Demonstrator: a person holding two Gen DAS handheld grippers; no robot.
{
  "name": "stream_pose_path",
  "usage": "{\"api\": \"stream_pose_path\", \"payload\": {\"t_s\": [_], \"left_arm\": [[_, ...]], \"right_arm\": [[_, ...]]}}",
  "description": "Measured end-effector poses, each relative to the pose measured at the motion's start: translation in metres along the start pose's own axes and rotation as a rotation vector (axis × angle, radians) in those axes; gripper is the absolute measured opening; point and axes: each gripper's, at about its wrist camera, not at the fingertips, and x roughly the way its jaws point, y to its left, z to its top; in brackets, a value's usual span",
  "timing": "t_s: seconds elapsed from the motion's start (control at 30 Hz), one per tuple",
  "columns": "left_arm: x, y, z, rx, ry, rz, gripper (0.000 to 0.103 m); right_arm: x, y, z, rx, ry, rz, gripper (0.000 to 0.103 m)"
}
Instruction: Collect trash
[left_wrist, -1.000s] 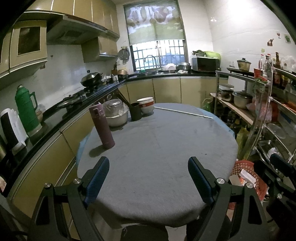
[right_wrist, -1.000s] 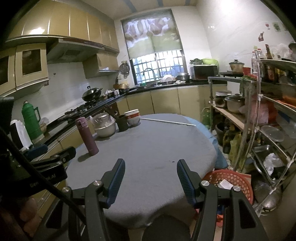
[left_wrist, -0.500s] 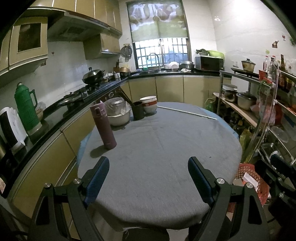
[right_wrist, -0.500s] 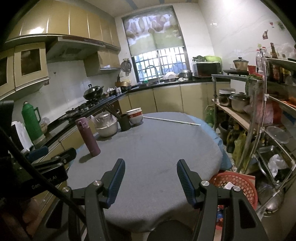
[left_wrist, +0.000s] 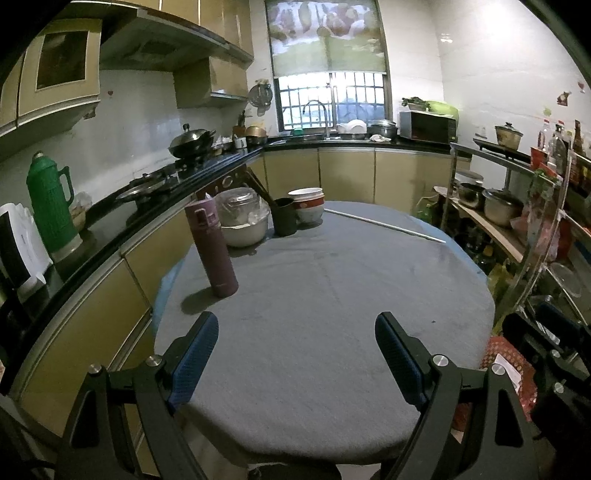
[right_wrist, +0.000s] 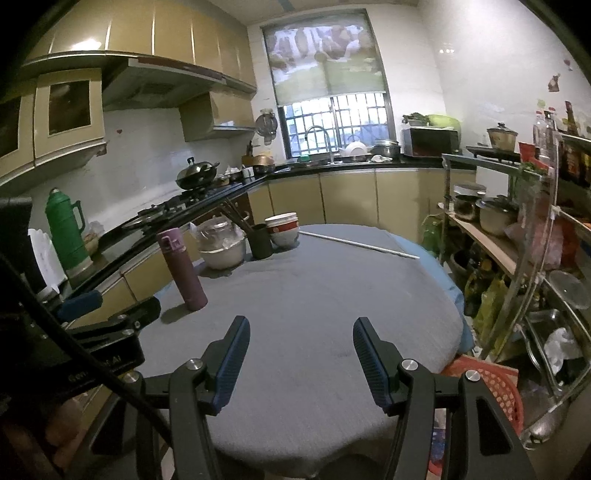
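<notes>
My left gripper (left_wrist: 297, 354) is open and empty above the near edge of a round table with a grey cloth (left_wrist: 332, 295). My right gripper (right_wrist: 301, 358) is open and empty over the same table (right_wrist: 314, 302). A red plastic trash basket (right_wrist: 495, 387) with paper scraps in it stands on the floor right of the table; it also shows in the left wrist view (left_wrist: 511, 365). I see no loose trash on the cloth. The left gripper's body shows at the left edge of the right wrist view.
A purple flask (left_wrist: 212, 247), a covered white bowl (left_wrist: 243, 221), a dark cup (left_wrist: 284, 216), stacked bowls (left_wrist: 306, 206) and a thin white rod (left_wrist: 384, 225) sit on the table's far side. A counter with a green thermos (left_wrist: 50, 206) runs along the left. A metal shelf rack (right_wrist: 535, 258) stands on the right.
Both grippers have risen and drawn back slightly, so the table sits lower in view. Both stay open and empty.
</notes>
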Motion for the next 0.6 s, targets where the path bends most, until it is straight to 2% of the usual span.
{"api": "stream_pose_path", "payload": {"t_s": [0.6], "left_arm": [[0.043,0.035,0.009,-0.053,0.042,0.045,0.087]], "right_arm": [[0.060,0.024,0.016,-0.034,0.039,0.022,0.062]]}}
